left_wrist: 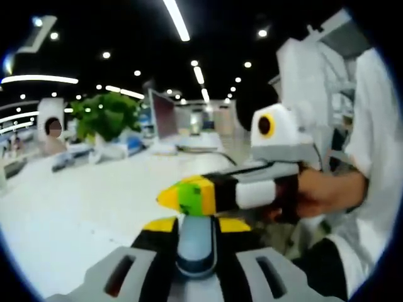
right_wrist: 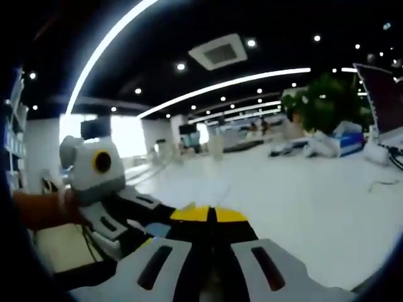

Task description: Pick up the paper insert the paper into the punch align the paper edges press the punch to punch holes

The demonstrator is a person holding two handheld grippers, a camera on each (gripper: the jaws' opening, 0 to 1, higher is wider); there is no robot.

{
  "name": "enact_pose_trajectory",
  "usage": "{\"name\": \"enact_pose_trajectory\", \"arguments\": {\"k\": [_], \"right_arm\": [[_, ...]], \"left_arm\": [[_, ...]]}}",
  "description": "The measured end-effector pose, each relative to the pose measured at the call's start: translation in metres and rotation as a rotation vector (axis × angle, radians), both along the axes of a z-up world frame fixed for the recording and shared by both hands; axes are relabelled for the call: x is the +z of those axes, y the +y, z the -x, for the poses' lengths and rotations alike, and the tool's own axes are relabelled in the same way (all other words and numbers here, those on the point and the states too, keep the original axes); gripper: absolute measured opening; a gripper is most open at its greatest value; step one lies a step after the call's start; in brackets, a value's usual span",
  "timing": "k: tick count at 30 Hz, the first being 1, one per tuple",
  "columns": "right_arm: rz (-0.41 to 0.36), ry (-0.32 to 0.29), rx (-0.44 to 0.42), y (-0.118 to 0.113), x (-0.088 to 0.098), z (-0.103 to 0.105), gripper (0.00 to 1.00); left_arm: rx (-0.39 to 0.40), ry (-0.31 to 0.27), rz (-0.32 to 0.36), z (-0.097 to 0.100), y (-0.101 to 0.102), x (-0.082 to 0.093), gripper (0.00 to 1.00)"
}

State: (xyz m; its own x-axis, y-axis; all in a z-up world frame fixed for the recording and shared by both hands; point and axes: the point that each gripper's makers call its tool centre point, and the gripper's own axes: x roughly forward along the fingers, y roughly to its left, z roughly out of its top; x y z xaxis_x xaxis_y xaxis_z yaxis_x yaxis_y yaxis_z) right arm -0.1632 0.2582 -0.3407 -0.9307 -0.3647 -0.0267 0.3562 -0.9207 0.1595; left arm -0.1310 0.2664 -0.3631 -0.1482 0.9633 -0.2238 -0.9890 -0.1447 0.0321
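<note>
As things stand: both claws hang above the white table (left_wrist: 75,201), tips close together; by my read step 1 (pick up paper) isn't done yet.
L claw: left gripper (left_wrist: 197,224) has its yellow tips apart w/ a blue-grey rounded thing (left_wrist: 195,242) sitting between them. Can't tell if it's clamped or just framed, or what it is.
R claw: right gripper (right_wrist: 211,215) has its yellow tips meeting, closed, nothing seen between them. In the left gripper view it comes in from the right, held by a hand (left_wrist: 324,192), w/ its yellow-green tip just above the L tips.
Paper: can't place it; the bare tabletop in sight has no sheet I can make out.
Punch: can't place it for sure; the blue-grey thing might be part of it, too close and blurred to say.
Background: plant (left_wrist: 104,116) and laptop (left_wrist: 162,116) far across the table, well apart from both claws.
How to do it well: tilt both claws down to find the sheet first. Open R before going in, and take the paper by one edge so it stays flat. Keep the claws from bumping.
Risk: tips are nearly touching now, so a quick move could knock them together.
</note>
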Motion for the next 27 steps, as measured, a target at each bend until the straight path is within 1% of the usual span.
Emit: {"name": "enact_pose_trajectory", "arguments": {"k": [2, 4, 5, 6, 7, 9, 10, 11, 12, 15, 16, 17, 20, 23, 25, 27], "right_arm": [[-0.013, 0.018, 0.005, -0.001, 0.007, -0.001, 0.03], [0.010, 0.043, 0.032, -0.010, 0.020, -0.004, 0.03], [-0.023, 0.054, 0.027, -0.013, 0.025, -0.004, 0.03], [-0.080, 0.079, 0.033, -0.016, 0.030, -0.004, 0.03], [-0.110, 0.076, 0.033, -0.019, 0.031, -0.003, 0.03], [-0.094, 0.082, 0.041, -0.022, 0.034, -0.003, 0.04], [-0.088, 0.090, 0.062, -0.024, 0.037, -0.002, 0.04], [-0.095, 0.084, 0.066, -0.025, 0.036, 0.001, 0.04], [-0.102, 0.093, 0.074, -0.024, 0.036, 0.002, 0.04], [-0.091, 0.087, 0.093, -0.023, 0.038, 0.002, 0.07], [-0.087, 0.094, 0.089, -0.021, 0.041, 0.001, 0.10], [-0.086, 0.101, 0.081, -0.019, 0.043, 0.001, 0.11], [-0.065, 0.101, 0.071, -0.010, 0.046, 0.001, 0.11], [-0.054, 0.082, 0.055, 0.000, 0.041, 0.000, 0.12], [-0.046, 0.079, 0.053, 0.003, 0.040, -0.001, 0.12], [-0.036, 0.075, 0.053, 0.006, 0.040, -0.003, 0.14]], "left_arm": [[-0.002, 0.000, 0.000, 0.000, 0.000, 0.000, 0.25], [-0.002, 0.001, 0.000, 0.000, 0.000, 0.000, 0.25], [-0.003, 0.000, -0.001, 0.000, 0.000, 0.000, 0.25], [-0.003, 0.001, 0.000, 0.000, 0.000, 0.000, 0.25], [-0.004, 0.001, -0.001, 0.000, 0.000, 0.000, 0.25], [-0.003, 0.001, -0.001, 0.000, 0.001, 0.000, 0.25], [-0.002, 0.003, -0.002, 0.000, 0.001, 0.000, 0.25], [-0.001, 0.003, -0.002, 0.000, 0.001, 0.000, 0.25], [-0.001, 0.003, -0.003, 0.000, 0.001, 0.000, 0.25], [0.000, 0.010, -0.003, -0.001, 0.002, 0.000, 0.25], [-0.001, 0.012, -0.004, -0.001, 0.002, 0.000, 0.25], [-0.001, 0.013, -0.004, -0.001, 0.002, 0.001, 0.25], [-0.001, 0.013, -0.004, -0.002, 0.003, 0.001, 0.25], [-0.004, 0.012, -0.007, -0.002, 0.003, 0.002, 0.26], [-0.007, 0.008, -0.013, -0.003, 0.003, 0.003, 0.27], [-0.013, 0.017, -0.029, -0.004, 0.003, 0.007, 0.27]]}}
